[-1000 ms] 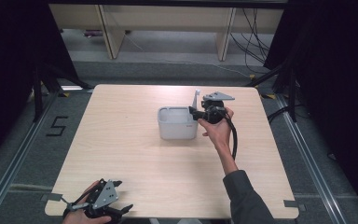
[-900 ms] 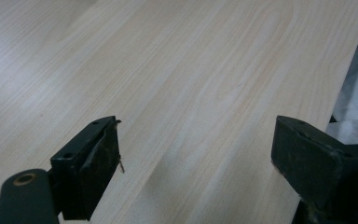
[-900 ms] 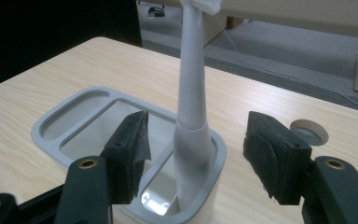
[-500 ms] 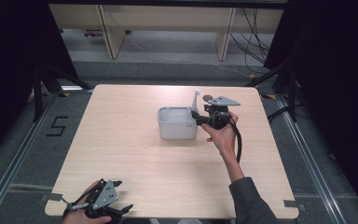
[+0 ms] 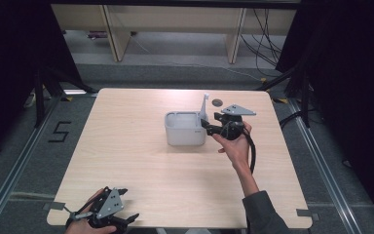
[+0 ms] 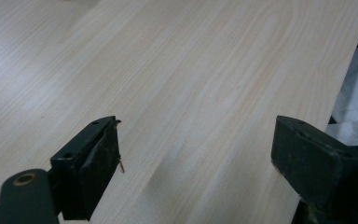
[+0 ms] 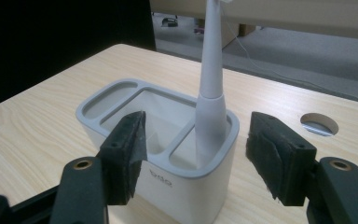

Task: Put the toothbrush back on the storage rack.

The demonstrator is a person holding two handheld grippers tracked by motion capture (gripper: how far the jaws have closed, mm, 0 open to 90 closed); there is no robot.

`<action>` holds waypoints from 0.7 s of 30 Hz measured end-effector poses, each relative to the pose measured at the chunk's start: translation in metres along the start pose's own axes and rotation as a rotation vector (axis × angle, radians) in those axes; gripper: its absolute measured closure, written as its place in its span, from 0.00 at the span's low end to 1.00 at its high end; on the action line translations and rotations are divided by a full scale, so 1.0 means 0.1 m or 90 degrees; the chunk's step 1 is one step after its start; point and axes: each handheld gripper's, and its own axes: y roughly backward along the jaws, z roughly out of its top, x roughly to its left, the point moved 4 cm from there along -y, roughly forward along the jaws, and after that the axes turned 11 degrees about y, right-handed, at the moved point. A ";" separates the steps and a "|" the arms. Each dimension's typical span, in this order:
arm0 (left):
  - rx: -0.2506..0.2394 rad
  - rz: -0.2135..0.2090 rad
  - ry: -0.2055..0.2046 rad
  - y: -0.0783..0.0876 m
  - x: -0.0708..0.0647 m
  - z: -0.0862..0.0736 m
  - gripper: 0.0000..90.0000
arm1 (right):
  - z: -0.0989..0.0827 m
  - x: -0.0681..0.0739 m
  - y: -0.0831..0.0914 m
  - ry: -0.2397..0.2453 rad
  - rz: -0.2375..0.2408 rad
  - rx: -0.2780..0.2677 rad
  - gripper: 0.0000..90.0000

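Right gripper view crops the toothbrush [image 7: 210, 88] tip; both claws gape, empty

Even overhead light on the table [image 5: 126, 146], dark surroundings, soft, slightly blurred close-ups.

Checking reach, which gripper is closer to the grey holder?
Right. The right gripper sits at the grey holder; the left gripper is far off at the table's near edge.

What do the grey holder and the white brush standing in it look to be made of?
Holder: probably matte grey moulded plastic, with rounded edges, an even colour and a soft sheen. Brush: likely smooth white plastic, a seamless taper with faint gloss. Table: pale wood-grain top, possibly laminate.
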 end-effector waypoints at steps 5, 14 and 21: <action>0.014 0.001 -0.007 0.01 0.00 0.00 0.16 | -0.01 -0.02 0.04 0.007 -0.001 -0.009 0.41; 0.003 -0.005 0.002 0.00 -0.01 0.00 0.16 | -0.05 -0.05 0.09 0.016 -0.006 0.004 0.39; 0.010 0.002 -0.008 0.01 0.00 0.00 0.16 | -0.13 -0.02 0.20 0.013 0.002 0.012 0.37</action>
